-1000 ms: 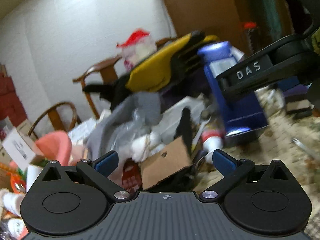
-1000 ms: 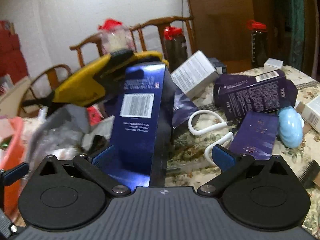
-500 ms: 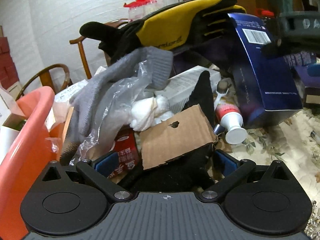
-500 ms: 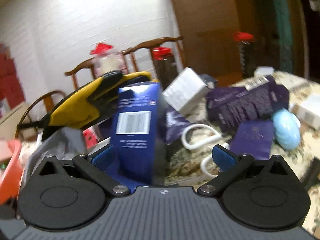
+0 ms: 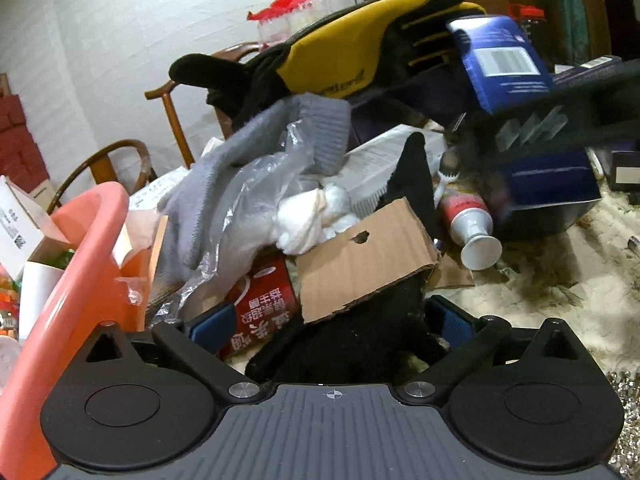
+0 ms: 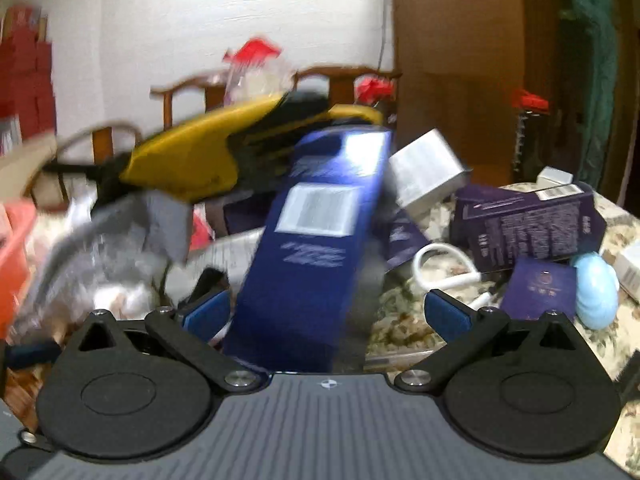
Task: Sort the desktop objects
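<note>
Blue box between spread right jaws, tilted.

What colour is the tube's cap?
White, on the red-and-silver tube; clearest in the left wrist view.

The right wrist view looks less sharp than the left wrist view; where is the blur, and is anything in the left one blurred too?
Right wrist view: motion blur smears the blue box and the yellow glove; the right gripper stays sharp. Left wrist view: cardboard piece and tube are crisp; only the dark arm crossing at upper right is smeared.
</note>
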A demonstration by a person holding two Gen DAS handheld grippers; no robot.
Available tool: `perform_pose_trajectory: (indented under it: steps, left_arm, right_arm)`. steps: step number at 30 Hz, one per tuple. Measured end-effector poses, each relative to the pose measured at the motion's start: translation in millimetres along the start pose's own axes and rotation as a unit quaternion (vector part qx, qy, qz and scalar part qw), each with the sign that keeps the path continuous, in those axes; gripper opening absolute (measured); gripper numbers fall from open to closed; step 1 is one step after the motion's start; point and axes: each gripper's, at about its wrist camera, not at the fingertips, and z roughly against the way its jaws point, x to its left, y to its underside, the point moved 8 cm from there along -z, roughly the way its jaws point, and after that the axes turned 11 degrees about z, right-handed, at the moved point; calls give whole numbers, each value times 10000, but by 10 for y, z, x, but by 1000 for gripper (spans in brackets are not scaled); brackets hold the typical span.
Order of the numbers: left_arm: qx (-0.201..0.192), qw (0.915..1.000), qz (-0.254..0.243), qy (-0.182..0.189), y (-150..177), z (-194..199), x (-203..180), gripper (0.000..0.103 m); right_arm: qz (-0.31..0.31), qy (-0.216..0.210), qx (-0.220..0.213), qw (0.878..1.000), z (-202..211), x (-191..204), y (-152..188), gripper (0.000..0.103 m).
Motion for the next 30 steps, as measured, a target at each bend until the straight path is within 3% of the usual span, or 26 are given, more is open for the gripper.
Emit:
perform_pose_trajectory:
  steps: [3, 5, 7, 10, 11, 15, 20, 24, 30]
  left_arm:
    - [69, 9998, 138, 110, -1, -6, 31, 102]
    - [130, 9992, 283, 241, 4, -12, 63, 97]
    - [161, 9982, 345, 456, 13, 32, 53, 79]
    - [156, 9977, 308, 580, 36, 83, 4, 68]
    - [124, 9979, 245, 589, 53, 105, -16, 65]
    - [132, 9961, 249, 834, 91, 224, -72, 46]
    - [177, 9909, 282, 1307, 149, 403, -210, 38]
    - [29, 9893, 284, 1431, 135, 580, -280, 27]
    - [-271, 9869, 399, 1542, 105, 846, -312, 25]
  right_arm:
    - [290, 50, 408, 9987, -281, 101, 112, 103]
    - [165, -127, 345, 9992, -347, 87, 145, 103]
    - [-207, -239, 433, 9986, -317, -34, 153, 101]
    - [-674, -382, 242, 9967, -208, -265, 168, 85]
    - [-810, -488, 278, 9951, -203, -314, 191, 72]
    - [-1017, -865, 220, 9908, -127, -398, 257, 66]
    - [-1086, -1179, 23, 9871, 168, -299, 284, 65]
    - [-1004, -1250, -184, 9869, 372, -322, 298, 65]
    - [-1007, -1253, -454, 9859, 653, -535, 256, 65]
